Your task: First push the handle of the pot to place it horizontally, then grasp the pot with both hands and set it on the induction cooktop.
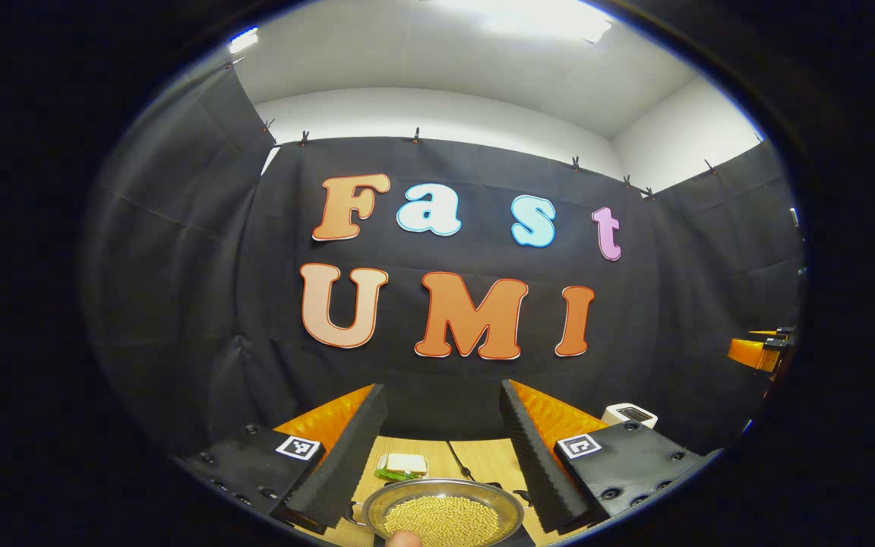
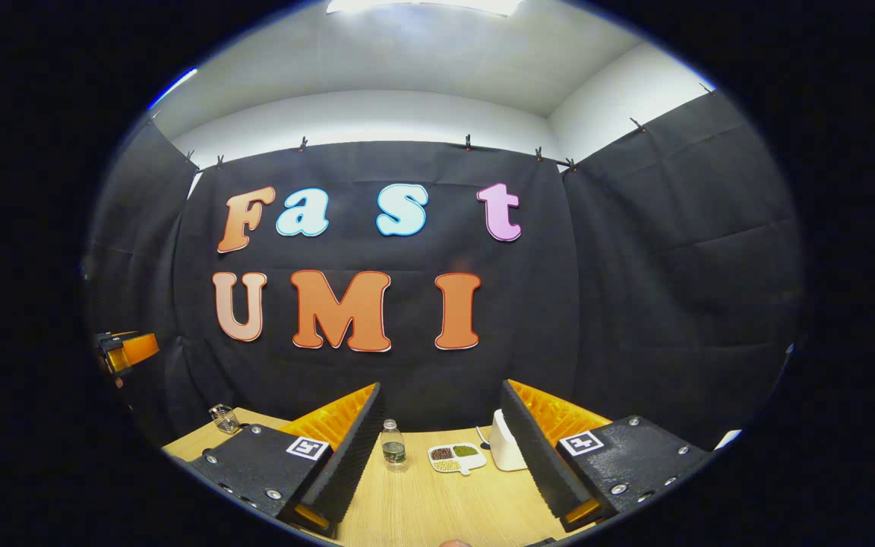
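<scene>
Pot (image 1: 443,516) heaped with yellow grains, low between spread fingers of left gripper (image 1: 441,456), ungripped; handle and cooktop unseen. Right gripper (image 2: 441,448) likewise agape, over bare table (image 2: 422,509), away from pot. Likely mishap: tilting or jolting, spilling grains. No legible brand or label anywhere.

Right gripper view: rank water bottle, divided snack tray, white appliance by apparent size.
1. white appliance, partly hidden behind a gripper finger, so its full extent is unsure.
2. divided snack tray and water bottle look about alike: the tray wider, the bottle taller. No ranking between them.
</scene>
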Motion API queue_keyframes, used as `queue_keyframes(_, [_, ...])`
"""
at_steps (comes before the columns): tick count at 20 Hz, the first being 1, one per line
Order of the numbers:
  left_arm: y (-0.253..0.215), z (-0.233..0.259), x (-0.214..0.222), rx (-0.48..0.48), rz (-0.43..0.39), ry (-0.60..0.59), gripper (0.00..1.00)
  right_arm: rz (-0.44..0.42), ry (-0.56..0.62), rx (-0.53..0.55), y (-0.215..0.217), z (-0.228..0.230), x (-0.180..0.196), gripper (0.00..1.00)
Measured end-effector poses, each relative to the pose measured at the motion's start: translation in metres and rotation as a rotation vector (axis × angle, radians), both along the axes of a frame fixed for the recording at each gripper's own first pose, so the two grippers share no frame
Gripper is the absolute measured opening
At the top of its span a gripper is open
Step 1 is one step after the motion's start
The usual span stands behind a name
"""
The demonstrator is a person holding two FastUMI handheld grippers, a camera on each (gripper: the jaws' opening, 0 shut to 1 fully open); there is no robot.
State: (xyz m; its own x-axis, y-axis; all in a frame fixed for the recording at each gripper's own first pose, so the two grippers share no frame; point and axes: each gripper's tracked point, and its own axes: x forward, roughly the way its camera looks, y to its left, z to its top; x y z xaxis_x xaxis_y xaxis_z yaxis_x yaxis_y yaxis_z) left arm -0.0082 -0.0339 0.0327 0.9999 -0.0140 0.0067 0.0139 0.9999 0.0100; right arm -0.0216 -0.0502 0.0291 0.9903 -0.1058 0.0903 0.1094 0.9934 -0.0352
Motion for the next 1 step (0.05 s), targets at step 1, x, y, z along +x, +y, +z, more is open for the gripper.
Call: queue_keyframes(1, [-0.0001,0.0015,-0.0014,-0.001,0.000,-0.004,0.96,0.003,0.004,0.002,-0.0002,-0.0007,-0.0006,1.00])
